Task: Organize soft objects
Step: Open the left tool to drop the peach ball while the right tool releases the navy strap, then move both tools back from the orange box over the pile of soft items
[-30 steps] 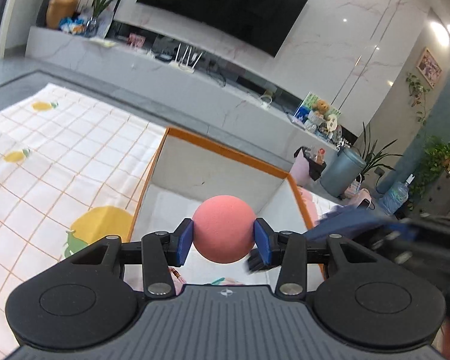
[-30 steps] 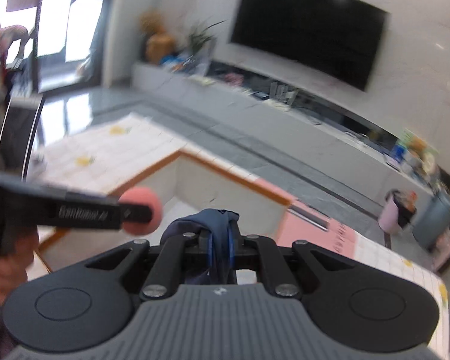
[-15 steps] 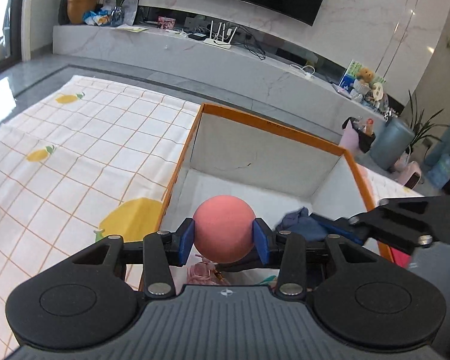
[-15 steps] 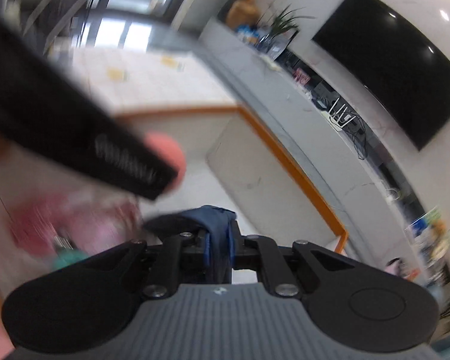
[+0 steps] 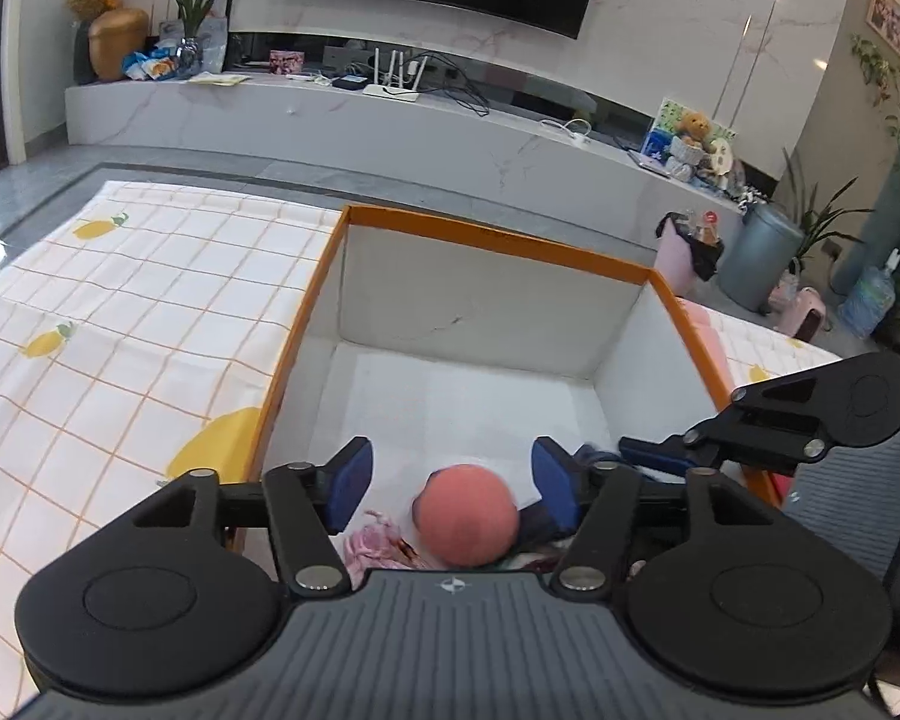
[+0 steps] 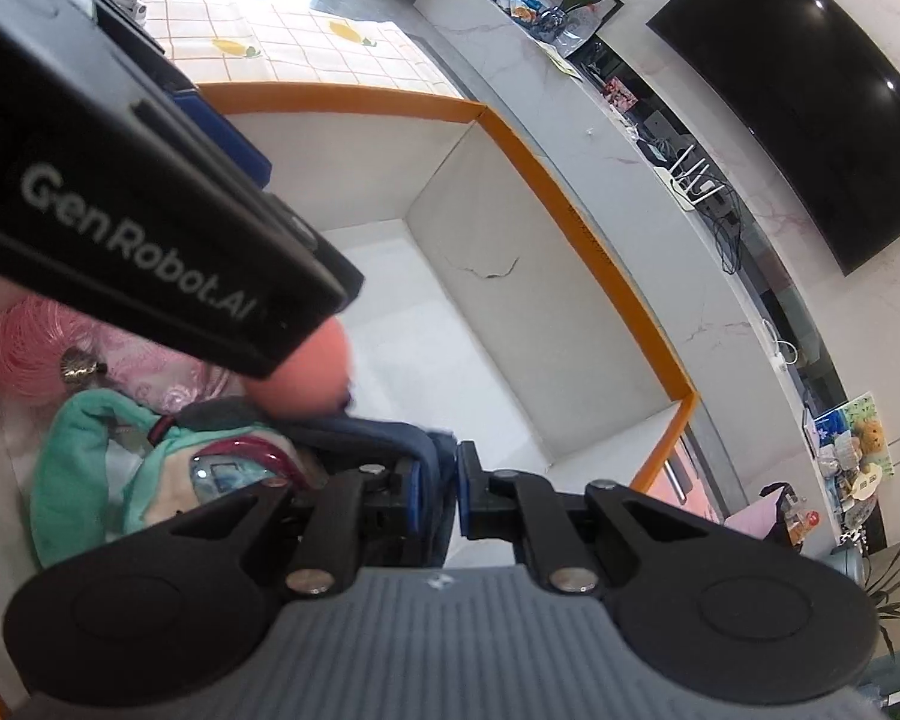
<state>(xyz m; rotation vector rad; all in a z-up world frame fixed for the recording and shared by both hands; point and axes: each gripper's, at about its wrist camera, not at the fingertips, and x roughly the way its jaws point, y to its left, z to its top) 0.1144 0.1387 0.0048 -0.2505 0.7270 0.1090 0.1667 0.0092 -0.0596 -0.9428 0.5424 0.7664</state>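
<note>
A salmon-pink foam ball [image 5: 465,516] lies loose between the widening jaws of my left gripper [image 5: 453,486]; the blue pads do not touch it. It sits low over the near end of a white box with an orange rim [image 5: 498,237]. My right gripper [image 6: 435,480] is shut on a dark blue cloth [image 6: 390,438] inside the same box [image 6: 570,192]. In the right wrist view the ball [image 6: 312,372] rests against the cloth, under the left gripper's black housing [image 6: 150,210]. From the left wrist, the right gripper [image 5: 636,455] reaches in from the right.
A teal plush toy [image 6: 90,450], a pink patterned pouch [image 6: 150,378] and a pink tassel [image 6: 24,342] fill the box's near end. The far half of its floor [image 5: 462,396] is bare. A checked lemon-print cloth [image 5: 120,330] covers the surface to the left.
The left jaws have spread apart and let go of the pink ball, which has dropped lower into the box. The right gripper has come down into the box with the blue cloth.
</note>
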